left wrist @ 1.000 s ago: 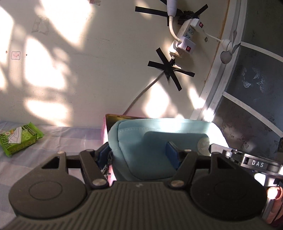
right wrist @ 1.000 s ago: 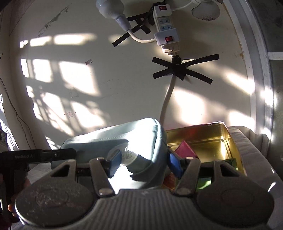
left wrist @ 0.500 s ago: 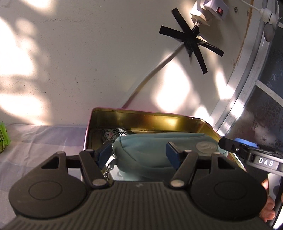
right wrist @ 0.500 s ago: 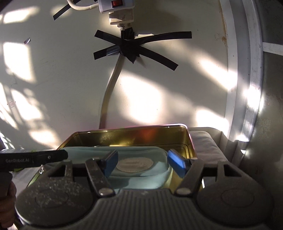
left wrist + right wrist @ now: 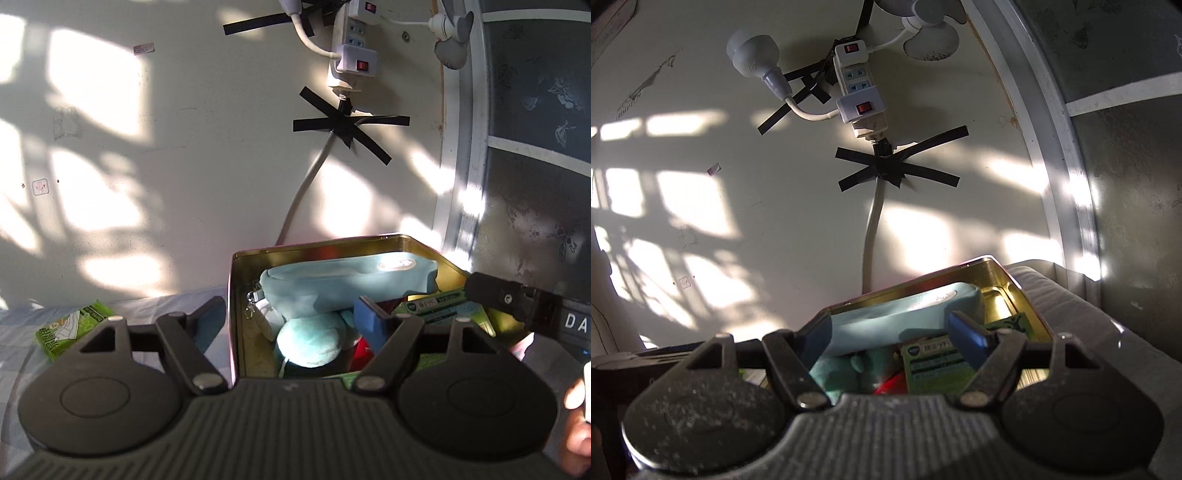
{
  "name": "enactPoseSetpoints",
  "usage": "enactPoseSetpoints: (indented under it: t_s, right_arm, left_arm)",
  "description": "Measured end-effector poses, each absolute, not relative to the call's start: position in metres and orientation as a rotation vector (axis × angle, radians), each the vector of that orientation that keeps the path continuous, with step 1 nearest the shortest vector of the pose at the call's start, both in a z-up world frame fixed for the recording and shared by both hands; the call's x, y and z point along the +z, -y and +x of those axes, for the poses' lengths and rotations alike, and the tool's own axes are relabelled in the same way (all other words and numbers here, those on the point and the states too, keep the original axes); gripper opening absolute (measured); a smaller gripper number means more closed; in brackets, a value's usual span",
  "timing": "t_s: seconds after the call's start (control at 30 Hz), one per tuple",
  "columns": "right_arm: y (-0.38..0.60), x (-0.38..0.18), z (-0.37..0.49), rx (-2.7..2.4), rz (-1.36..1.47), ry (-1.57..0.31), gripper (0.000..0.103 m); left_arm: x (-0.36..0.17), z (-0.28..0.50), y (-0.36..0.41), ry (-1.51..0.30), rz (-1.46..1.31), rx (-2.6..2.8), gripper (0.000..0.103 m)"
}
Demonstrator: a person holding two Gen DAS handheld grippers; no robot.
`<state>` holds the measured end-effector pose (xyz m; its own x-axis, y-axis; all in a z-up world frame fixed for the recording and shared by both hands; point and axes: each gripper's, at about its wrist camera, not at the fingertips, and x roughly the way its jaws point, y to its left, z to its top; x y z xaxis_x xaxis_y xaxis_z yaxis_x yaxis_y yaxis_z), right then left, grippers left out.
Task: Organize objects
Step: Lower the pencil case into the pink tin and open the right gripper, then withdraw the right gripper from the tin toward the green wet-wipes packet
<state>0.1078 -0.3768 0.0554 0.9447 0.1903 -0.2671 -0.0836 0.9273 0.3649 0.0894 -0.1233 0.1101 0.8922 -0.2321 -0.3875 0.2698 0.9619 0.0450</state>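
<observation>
Gold tin [image 5: 236,295]: one, sitting at 12 o'clock, holding one pale-blue pouch [image 5: 343,284]
Green packs: one inside [image 5: 938,363], one outside at 9 o'clock [image 5: 70,328]
Left gripper [image 5: 291,321]: gaping wide, holding nothing
Right gripper [image 5: 894,332]: gaping wide, holding nothing

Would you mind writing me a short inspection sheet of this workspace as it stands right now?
Surface: pale checked cloth covers it; the gold tin stands near the wall.
Job's things: light blue pouch lies inside the tin along its far side, over a teal plush toy and a green box; something red shows beneath.
Clutter: green tissue pack lies on the cloth left of the tin.
Grippers: left gripper and right gripper are both open and hold nothing, above the tin's near edge.
Cables: power strip and grey cord are taped to the wall.
Surroundings: sunlit wall, patterned glass door at right.
</observation>
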Motion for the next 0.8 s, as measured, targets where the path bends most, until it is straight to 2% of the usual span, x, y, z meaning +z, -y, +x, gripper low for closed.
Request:
enactPoseSetpoints:
  t_s: [0.33, 0.8]
  right_arm:
    - [0.336, 0.03, 0.022, 0.138, 0.378, -0.307, 0.072]
    - [0.301, 0.033, -0.01, 0.166, 0.301, -0.332, 0.074]
  left_arm:
    - [0.076, 0.022, 0.097, -0.452, 0.122, -0.222, 0.078]
    - [0.05, -0.001, 0.063, -0.488, 0.094, -0.183, 0.078]
